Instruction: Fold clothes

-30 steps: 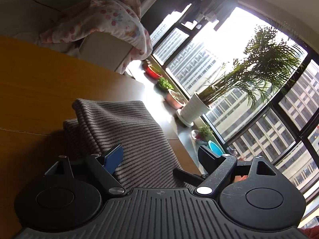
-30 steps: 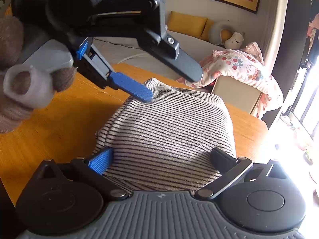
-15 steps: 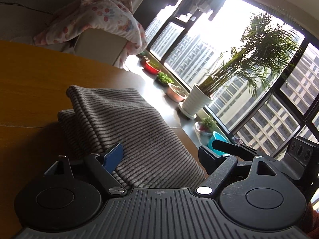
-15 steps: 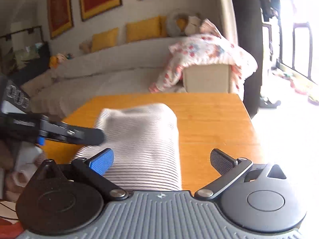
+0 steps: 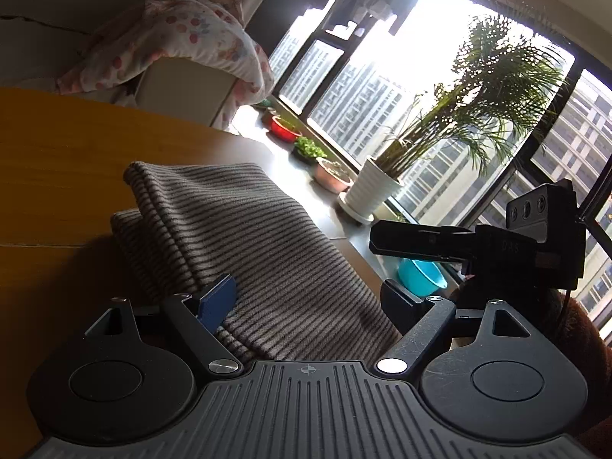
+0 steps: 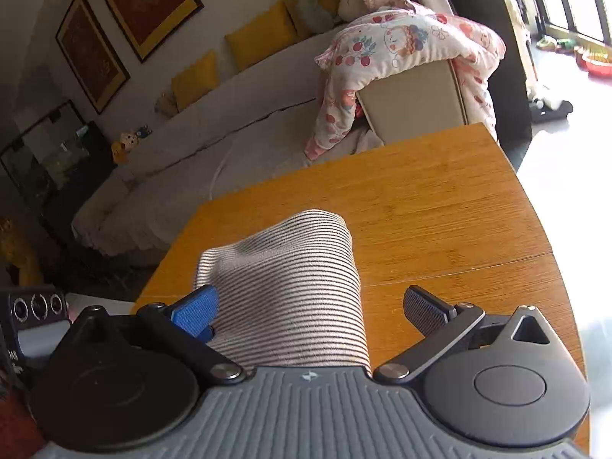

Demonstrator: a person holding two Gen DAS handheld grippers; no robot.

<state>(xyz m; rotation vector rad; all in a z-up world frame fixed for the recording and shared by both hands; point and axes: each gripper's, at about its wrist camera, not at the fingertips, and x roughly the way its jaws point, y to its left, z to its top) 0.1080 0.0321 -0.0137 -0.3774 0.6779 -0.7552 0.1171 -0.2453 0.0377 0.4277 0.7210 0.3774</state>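
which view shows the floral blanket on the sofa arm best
The right wrist view: the floral blanket is well lit, its print clear, draped over the sofa arm. The left wrist view shows it dimmer and off to the top left.

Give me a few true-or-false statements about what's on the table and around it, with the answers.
1. A striped garment lies folded on the wooden table. True.
2. The left claw is clamped shut. False: its jaws stand wide apart, the garment between them.
3. A flowered blanket hangs over the sofa arm. True.
4. The potted palm stands on the table. False: it stands on the floor by the window.
5. The right claw is open. True.
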